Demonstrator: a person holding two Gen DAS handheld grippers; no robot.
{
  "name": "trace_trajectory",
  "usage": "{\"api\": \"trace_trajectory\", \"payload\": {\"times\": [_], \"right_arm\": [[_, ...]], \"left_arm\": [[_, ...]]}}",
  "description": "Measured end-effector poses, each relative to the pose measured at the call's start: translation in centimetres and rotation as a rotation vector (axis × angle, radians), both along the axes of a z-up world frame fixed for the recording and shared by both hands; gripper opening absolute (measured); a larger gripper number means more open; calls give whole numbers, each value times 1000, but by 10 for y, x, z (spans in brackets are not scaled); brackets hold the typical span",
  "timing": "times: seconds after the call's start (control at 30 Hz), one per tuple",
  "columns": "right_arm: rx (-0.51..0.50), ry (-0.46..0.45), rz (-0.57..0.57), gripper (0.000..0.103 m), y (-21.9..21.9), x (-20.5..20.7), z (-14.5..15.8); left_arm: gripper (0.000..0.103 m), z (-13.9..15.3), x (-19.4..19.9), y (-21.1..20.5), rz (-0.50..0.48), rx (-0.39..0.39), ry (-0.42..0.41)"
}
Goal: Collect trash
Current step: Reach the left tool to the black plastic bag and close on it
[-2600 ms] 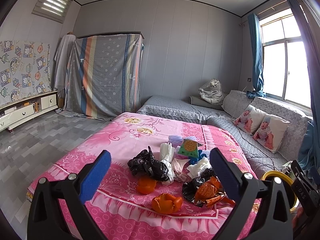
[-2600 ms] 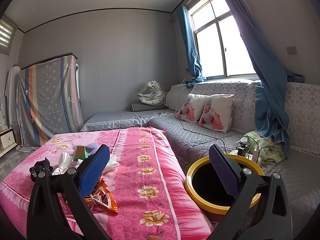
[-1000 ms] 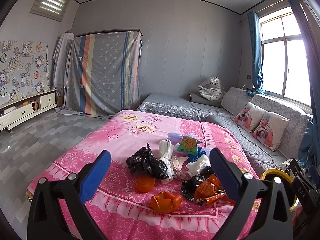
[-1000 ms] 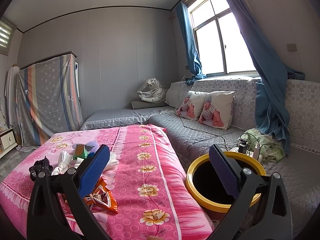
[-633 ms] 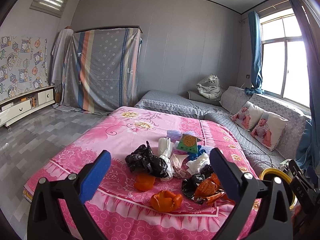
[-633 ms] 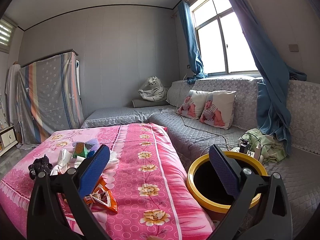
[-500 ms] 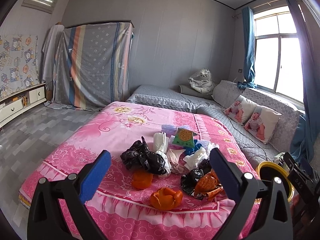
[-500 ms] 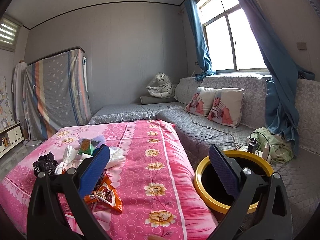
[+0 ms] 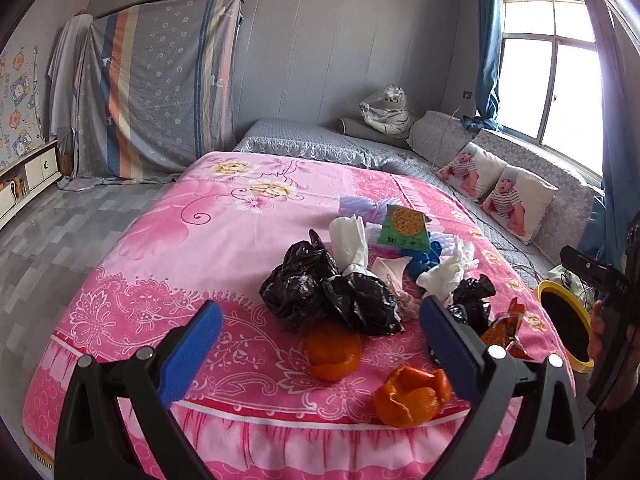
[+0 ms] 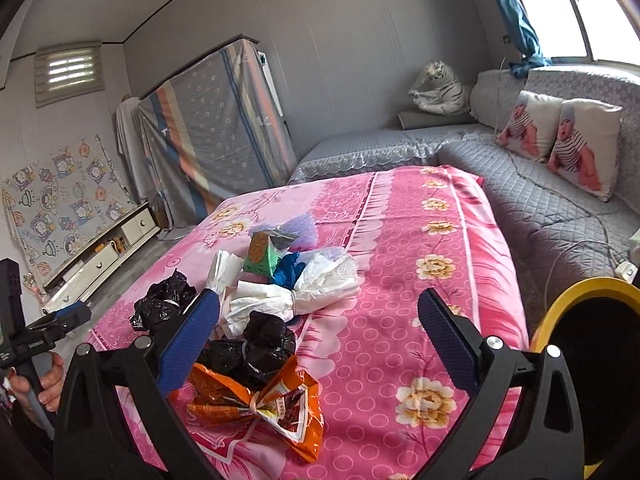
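A pile of trash lies on the pink bedspread [image 9: 168, 248]: black bags [image 9: 320, 292], white tissue [image 9: 348, 240], a green carton [image 9: 404, 228], an orange peel [image 9: 332, 350], another peel [image 9: 408, 396], and an orange snack wrapper [image 10: 260, 400]. My left gripper [image 9: 320, 354] is open and empty, above the near edge, with the first peel between its fingers' line. My right gripper [image 10: 316, 340] is open and empty, above the wrapper and a black bag [image 10: 256, 344]. The yellow-rimmed bin [image 10: 580, 344] stands at the right, also seen in the left wrist view [image 9: 564, 324].
A grey sofa [image 10: 540, 200] with baby-print cushions [image 10: 560, 140] runs along the right. A covered wardrobe [image 9: 160, 92] stands at the back. A low white cabinet [image 10: 100, 256] lines the left wall. Grey floor [image 9: 52, 232] lies left of the bed.
Both grippers have moved forward and tilted down toward the trash pile. The right gripper has swung left, so the bin now sits at its right edge. Both jaws stay open.
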State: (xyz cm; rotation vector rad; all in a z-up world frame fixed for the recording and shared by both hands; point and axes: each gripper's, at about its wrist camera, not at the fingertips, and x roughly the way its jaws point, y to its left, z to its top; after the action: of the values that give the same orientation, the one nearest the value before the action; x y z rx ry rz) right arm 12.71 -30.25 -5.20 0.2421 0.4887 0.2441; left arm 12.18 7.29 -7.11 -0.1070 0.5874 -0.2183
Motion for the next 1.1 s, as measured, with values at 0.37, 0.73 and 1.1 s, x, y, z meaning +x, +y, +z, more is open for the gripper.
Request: {"api": "trace_trajectory", "payload": {"times": [0.37, 0.73, 1.1], "right_arm": [[29, 229, 86, 95, 4, 99, -32], [71, 339, 119, 95, 26, 149, -54], [64, 388, 116, 77, 26, 162, -67]], "left_arm": [[95, -25, 63, -2, -206, 43, 110], [95, -40, 110, 14, -183, -73, 214], [71, -56, 135, -1, -236, -125, 295]]}}
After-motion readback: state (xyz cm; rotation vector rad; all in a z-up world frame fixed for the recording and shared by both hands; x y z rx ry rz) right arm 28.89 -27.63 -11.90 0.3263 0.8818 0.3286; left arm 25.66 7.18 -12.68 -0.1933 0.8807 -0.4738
